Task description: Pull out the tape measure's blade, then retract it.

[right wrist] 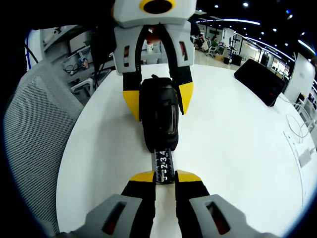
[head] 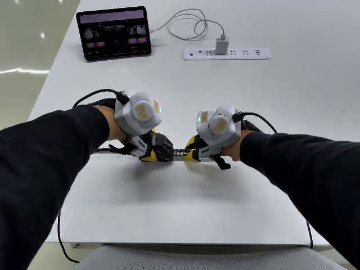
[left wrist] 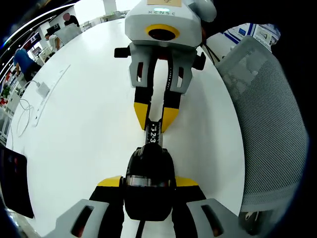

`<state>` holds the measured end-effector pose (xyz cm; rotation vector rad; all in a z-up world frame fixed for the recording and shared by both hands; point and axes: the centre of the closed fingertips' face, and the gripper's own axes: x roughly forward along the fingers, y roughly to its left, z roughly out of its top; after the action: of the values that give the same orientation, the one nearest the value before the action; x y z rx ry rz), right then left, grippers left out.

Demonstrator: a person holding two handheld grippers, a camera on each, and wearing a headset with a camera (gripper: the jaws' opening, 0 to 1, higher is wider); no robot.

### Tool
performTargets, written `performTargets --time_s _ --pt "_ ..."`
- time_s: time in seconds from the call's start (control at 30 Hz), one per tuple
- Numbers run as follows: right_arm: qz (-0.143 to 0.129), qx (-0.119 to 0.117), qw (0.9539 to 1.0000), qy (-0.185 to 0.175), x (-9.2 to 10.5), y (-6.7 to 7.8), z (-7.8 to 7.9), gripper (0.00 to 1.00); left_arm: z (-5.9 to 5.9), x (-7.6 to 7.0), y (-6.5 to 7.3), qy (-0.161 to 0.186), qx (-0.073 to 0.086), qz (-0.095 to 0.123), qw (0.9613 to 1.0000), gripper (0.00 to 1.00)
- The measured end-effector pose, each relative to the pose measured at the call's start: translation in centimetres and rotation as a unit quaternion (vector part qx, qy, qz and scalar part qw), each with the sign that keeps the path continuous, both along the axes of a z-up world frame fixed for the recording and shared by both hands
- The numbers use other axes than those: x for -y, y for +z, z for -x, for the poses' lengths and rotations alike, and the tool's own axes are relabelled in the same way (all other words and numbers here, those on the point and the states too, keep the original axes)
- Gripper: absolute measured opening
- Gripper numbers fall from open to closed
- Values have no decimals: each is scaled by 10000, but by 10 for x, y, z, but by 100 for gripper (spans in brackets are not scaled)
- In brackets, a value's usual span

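Note:
The black tape measure case (left wrist: pixel 148 183) sits between the yellow-tipped jaws of my left gripper (left wrist: pixel 148 182), which is shut on it just above the white table. A short length of blade (left wrist: pixel 153 134) with printed numbers runs out of the case to my right gripper (left wrist: pixel 154 113), whose tips pinch its end. In the right gripper view the blade (right wrist: pixel 163 166) runs from the case (right wrist: pixel 159 115) into my right gripper (right wrist: pixel 163 176). In the head view the left gripper (head: pixel 151 154) with the case (head: pixel 160 147) and the right gripper (head: pixel 190 153) face each other, blade (head: pixel 180 152) between them.
A tablet (head: pixel 115 32) lies at the far left of the white table (head: pixel 185 197). A power strip (head: pixel 226 53) with a charger and a looped white cable (head: pixel 185 25) lies at the far middle. A mesh chair (left wrist: pixel 262 114) stands close to the table's near edge.

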<state>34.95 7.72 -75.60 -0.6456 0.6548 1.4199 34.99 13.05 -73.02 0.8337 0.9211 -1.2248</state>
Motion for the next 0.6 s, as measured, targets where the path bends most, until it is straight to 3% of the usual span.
performTargets --time_s 0.6 --pt "49 6 10000 -58 14 -1 -2 9 1 1 1 45 -28 40 10000 33"
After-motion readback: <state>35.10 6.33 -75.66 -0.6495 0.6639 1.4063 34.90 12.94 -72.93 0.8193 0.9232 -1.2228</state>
